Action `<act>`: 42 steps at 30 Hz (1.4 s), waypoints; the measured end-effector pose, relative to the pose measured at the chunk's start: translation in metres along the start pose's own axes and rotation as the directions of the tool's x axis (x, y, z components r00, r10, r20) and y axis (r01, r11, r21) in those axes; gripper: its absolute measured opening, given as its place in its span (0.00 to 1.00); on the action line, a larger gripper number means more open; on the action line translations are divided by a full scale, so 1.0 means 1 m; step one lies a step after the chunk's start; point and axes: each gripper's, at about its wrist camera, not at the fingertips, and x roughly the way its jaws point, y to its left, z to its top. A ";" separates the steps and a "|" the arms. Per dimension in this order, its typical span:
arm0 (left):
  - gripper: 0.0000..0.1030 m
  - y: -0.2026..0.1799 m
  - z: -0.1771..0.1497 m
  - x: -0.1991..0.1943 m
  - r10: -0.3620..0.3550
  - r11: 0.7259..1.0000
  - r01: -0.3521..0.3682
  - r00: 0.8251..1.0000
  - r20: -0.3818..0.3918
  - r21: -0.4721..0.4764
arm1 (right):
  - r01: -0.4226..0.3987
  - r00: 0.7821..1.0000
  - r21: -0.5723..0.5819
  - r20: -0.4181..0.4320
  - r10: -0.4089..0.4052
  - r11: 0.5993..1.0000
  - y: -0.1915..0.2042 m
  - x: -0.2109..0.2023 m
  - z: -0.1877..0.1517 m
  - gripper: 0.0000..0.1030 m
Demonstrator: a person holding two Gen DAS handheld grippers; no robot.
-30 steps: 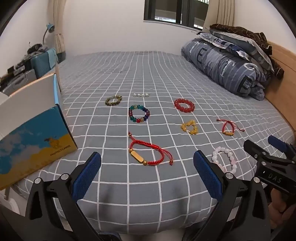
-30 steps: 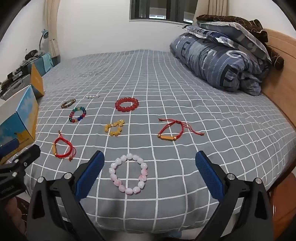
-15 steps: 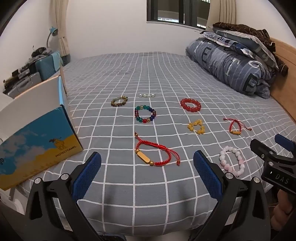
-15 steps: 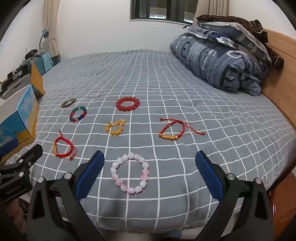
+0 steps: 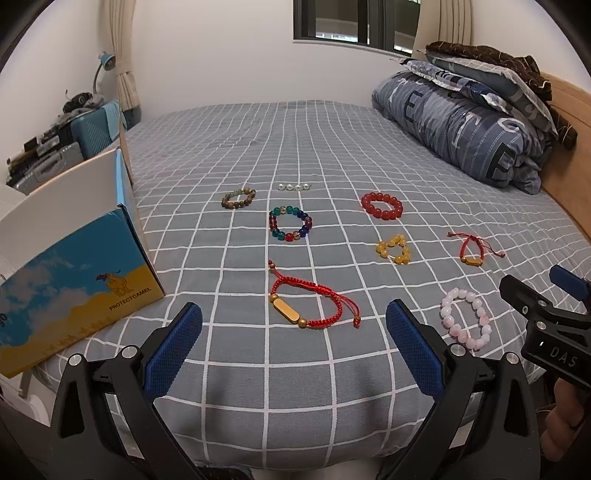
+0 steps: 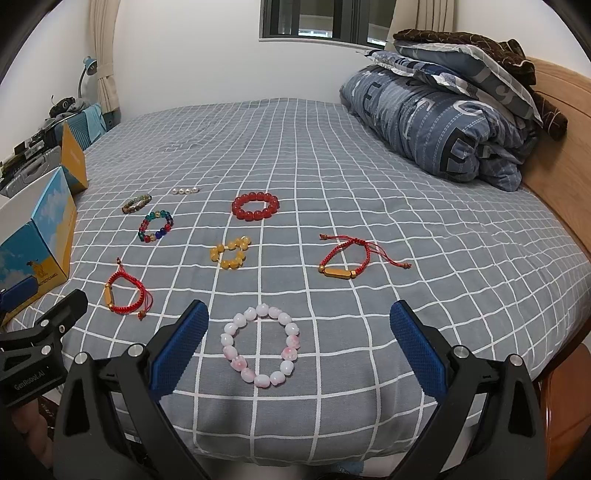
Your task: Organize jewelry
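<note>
Four blue-padded fingers (image 5: 173,347) apart; seven bracelets (image 6: 260,345), four pearls (image 5: 293,187).

White plastered walls (image 5: 221,55). Dark-framed window (image 5: 354,22) in far wall, beige curtains (image 5: 127,55) both sides. Grey bed sheet with white grid (image 5: 314,147) fills foreground. Wooden headboard (image 5: 569,140) on right. Blue desk lamp (image 5: 105,62) in left corner.
</note>
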 end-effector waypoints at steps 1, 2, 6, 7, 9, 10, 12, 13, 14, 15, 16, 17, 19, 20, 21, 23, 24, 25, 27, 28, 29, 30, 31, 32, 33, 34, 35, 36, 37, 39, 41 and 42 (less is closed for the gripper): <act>0.94 0.000 0.000 0.000 0.001 1.000 -0.001 1.000 0.000 0.002 | 0.000 1.000 0.000 -0.001 0.000 1.000 0.000 0.000 0.000 0.92; 0.94 0.000 0.000 0.000 0.002 1.000 -0.002 1.000 -0.001 0.002 | 0.000 1.000 0.000 0.000 0.000 1.000 0.000 0.000 0.000 0.92; 0.94 -0.001 0.000 0.001 0.004 1.000 -0.004 1.000 -0.003 0.004 | -0.001 1.000 -0.001 -0.001 0.001 1.000 0.000 0.000 0.000 0.92; 0.94 0.000 0.000 0.001 0.004 1.000 -0.004 1.000 -0.002 0.004 | -0.002 1.000 0.000 -0.001 0.002 1.000 0.000 0.000 0.000 0.92; 0.94 0.000 -0.001 0.001 0.006 1.000 -0.006 1.000 -0.002 0.001 | -0.003 1.000 0.002 -0.002 0.003 1.000 -0.001 0.001 0.000 0.92; 0.94 0.000 -0.001 0.001 0.006 1.000 -0.006 1.000 -0.003 -0.001 | -0.002 1.000 0.003 -0.002 0.002 1.000 -0.001 0.000 0.000 0.92; 0.94 0.001 -0.001 0.002 0.007 1.000 -0.007 1.000 -0.003 -0.002 | -0.004 1.000 0.006 -0.004 0.004 1.000 -0.001 0.000 -0.001 0.92; 0.94 0.000 -0.001 0.001 0.007 1.000 -0.007 1.000 -0.004 -0.002 | -0.005 1.000 0.007 -0.005 0.005 1.000 -0.001 0.000 0.000 0.92; 0.94 0.001 -0.001 0.002 0.007 1.000 -0.007 1.000 -0.004 -0.002 | -0.006 1.000 0.009 -0.006 0.006 1.000 -0.001 0.000 0.000 0.92; 0.94 0.001 -0.001 0.001 0.006 1.000 -0.006 1.000 -0.004 -0.003 | -0.007 1.000 0.010 -0.008 0.007 1.000 -0.001 0.000 0.000 0.92; 0.94 0.001 -0.002 0.001 0.003 1.000 -0.003 1.000 -0.004 -0.004 | -0.008 1.000 0.009 -0.009 0.008 1.000 -0.001 0.000 0.000 0.92; 0.94 0.001 -0.001 0.001 0.002 1.000 -0.002 1.000 -0.004 -0.004 | -0.009 1.000 0.009 -0.010 0.009 1.000 -0.001 0.001 0.000 0.92; 0.94 0.000 -0.002 0.000 0.002 1.000 -0.002 1.000 -0.002 -0.001 | -0.008 1.000 0.007 -0.010 0.008 1.000 0.000 0.001 -0.001 0.92; 0.94 0.000 -0.001 0.000 0.002 1.000 -0.002 1.000 -0.002 -0.001 | -0.008 1.000 0.006 -0.010 0.008 1.000 0.000 0.001 -0.001 0.92; 0.94 -0.001 -0.001 0.000 0.001 1.000 -0.001 1.000 -0.003 -0.001 | -0.007 1.000 0.004 -0.009 0.007 1.000 0.000 0.001 -0.001 0.92; 0.94 -0.001 -0.001 0.000 0.001 1.000 -0.001 1.000 -0.004 0.000 | -0.004 1.000 0.002 -0.007 0.004 1.000 0.000 0.001 -0.001 0.92; 0.94 -0.001 -0.001 0.000 0.001 1.000 -0.001 1.000 -0.004 0.000 | -0.004 1.000 0.002 -0.007 0.004 1.000 0.000 0.002 -0.001 0.92; 0.94 -0.001 -0.001 -0.001 0.001 1.000 -0.001 1.000 -0.005 0.001 | -0.005 1.000 0.003 -0.008 0.005 1.000 0.000 0.002 -0.001 0.92; 0.94 -0.001 -0.002 -0.001 0.001 1.000 -0.001 1.000 -0.004 0.001 | -0.004 1.000 0.004 -0.007 0.004 1.000 0.000 0.001 -0.001 0.92; 0.94 -0.001 -0.001 -0.001 -0.001 1.000 0.001 1.000 -0.004 0.000 | -0.004 1.000 0.004 -0.007 0.004 1.000 0.000 0.001 -0.001 0.92; 0.94 -0.002 -0.002 -0.001 -0.003 1.000 0.003 1.000 -0.003 0.000 | -0.005 1.000 0.003 -0.007 0.005 1.000 0.000 0.001 -0.001 0.92; 0.94 -0.002 -0.001 -0.001 -0.003 1.000 0.003 1.000 -0.002 0.001 | -0.005 1.000 0.004 -0.007 0.005 1.000 0.000 0.002 -0.001 0.92; 0.94 -0.003 -0.002 -0.001 -0.003 1.000 0.003 1.000 -0.002 0.001 | -0.004 1.000 0.003 -0.008 0.004 1.000 0.000 0.001 -0.001 0.92; 0.94 -0.003 -0.002 -0.001 -0.003 1.000 0.003 1.000 -0.002 0.001 | -0.005 1.000 0.004 -0.007 0.005 1.000 0.000 0.001 -0.001 0.92; 0.94 -0.003 -0.002 -0.001 -0.003 1.000 0.003 1.000 -0.001 0.000 | -0.004 1.000 0.006 -0.006 0.004 1.000 0.000 0.001 -0.001 0.92; 0.94 -0.003 -0.001 -0.002 -0.002 1.000 0.002 1.000 0.000 -0.001 | -0.005 1.000 0.005 -0.006 0.005 1.000 0.000 0.001 -0.001 0.92; 0.94 -0.003 -0.002 -0.002 -0.003 1.000 0.003 1.000 0.000 -0.001 | -0.005 1.000 0.005 -0.005 0.005 1.000 0.000 0.001 -0.001 0.92; 0.94 -0.003 -0.002 -0.002 -0.002 1.000 0.002 1.000 -0.001 -0.001 | -0.004 1.000 0.005 -0.005 0.004 1.000 0.000 0.001 -0.001 0.92; 0.94 -0.003 -0.002 -0.002 -0.002 1.000 0.002 1.000 -0.001 -0.001 | -0.003 1.000 0.004 -0.006 0.003 1.000 0.000 0.001 -0.001 0.92; 0.94 -0.003 -0.002 -0.002 -0.004 1.000 0.004 1.000 0.000 0.000 | -0.002 1.000 0.003 -0.007 0.003 1.000 0.000 0.001 -0.001 0.92; 0.94 -0.004 -0.002 -0.004 -0.009 1.000 0.009 1.000 0.007 0.002 | -0.004 1.000 0.004 -0.006 0.004 1.000 0.000 0.000 -0.001 0.92; 0.94 -0.004 -0.002 -0.004 -0.010 1.000 0.010 1.000 0.009 0.004 | -0.003 1.000 0.004 -0.006 0.003 1.000 0.000 0.000 0.000 0.92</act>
